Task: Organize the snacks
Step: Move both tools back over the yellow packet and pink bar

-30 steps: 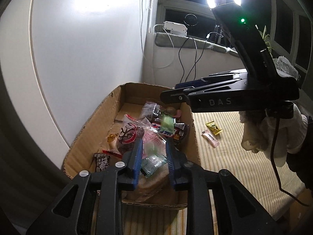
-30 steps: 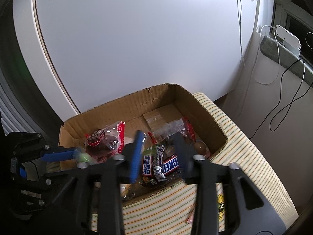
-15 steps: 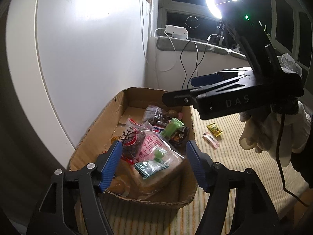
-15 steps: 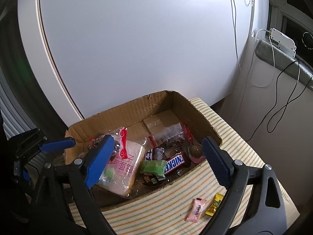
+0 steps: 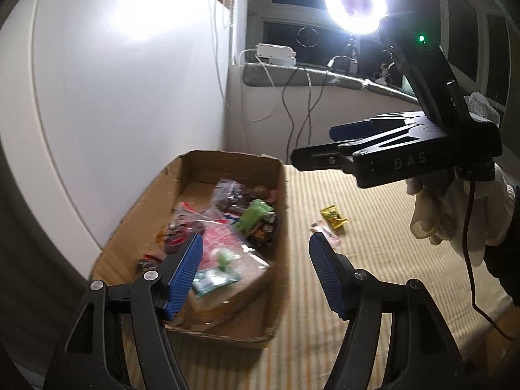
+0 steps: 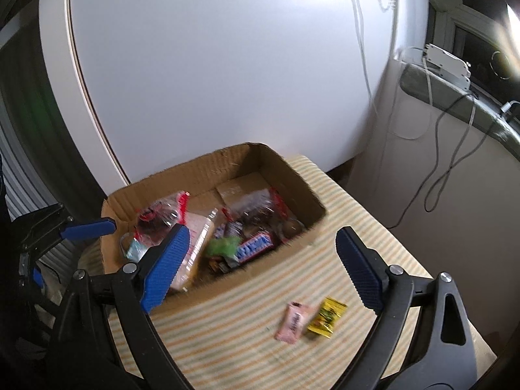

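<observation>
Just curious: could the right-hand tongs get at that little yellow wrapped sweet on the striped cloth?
Probably yes: the small yellow wrapped sweet lies in the open beside a pink one, and the right tongs are open and empty.

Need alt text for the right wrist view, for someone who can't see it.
The right tongs hang open and empty above a cardboard box of mixed snacks on a striped cloth. A pink candy and a yellow candy lie side by side on the cloth outside the box. The left tongs show at the left edge.
</observation>
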Demonstrator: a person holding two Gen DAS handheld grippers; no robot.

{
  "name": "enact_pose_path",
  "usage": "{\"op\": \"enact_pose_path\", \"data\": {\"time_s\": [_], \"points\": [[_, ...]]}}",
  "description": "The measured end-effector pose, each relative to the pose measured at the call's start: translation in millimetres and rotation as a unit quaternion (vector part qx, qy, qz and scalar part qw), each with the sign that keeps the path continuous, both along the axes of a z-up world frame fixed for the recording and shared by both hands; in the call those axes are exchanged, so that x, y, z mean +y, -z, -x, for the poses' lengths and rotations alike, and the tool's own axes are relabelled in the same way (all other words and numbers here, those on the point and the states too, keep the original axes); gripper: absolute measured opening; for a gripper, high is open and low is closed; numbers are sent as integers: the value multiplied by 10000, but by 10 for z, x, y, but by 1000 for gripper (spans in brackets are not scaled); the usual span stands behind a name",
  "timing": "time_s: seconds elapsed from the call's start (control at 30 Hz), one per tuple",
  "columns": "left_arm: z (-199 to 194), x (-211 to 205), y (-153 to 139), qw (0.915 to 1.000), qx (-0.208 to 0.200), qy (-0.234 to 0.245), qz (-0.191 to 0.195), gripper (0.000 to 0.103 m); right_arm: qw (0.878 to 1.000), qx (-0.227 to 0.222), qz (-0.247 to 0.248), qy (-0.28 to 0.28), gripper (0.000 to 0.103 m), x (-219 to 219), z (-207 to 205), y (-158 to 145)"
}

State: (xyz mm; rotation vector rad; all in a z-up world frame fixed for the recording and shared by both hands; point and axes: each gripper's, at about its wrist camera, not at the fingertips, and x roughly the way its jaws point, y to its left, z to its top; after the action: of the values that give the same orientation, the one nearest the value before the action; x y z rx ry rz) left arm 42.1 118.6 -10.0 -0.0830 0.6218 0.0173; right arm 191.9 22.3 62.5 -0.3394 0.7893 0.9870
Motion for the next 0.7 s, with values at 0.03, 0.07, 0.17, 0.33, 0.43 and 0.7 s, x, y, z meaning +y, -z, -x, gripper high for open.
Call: {"op": "enact_pose_path", "data": {"time_s": [0.03,0.07,0.17,0.33,0.43,0.7], "points": [[-10,-46,-2,10000,0,33,17,68,10000,16,7,33,94,-61,-24,4],[-23,-94,-3,10000,-2,79,33,68,10000,43,20,63,94,-129,-53,18],[-72,-235,-2,9998,32,208,65,68,9998,109,52,152,94,-307,-131,70],[-185,-495,62,9988,173,444,139,64,9986,387,164,332,94,-553,-287,241],[-311,-646,158,9972,358,615,224,52,9969,651,234,373,94,-623,-361,373],[-689,-847,451,9919,920,683,550,37,9837,1639,394,617,68,-654,-647,852]]}}
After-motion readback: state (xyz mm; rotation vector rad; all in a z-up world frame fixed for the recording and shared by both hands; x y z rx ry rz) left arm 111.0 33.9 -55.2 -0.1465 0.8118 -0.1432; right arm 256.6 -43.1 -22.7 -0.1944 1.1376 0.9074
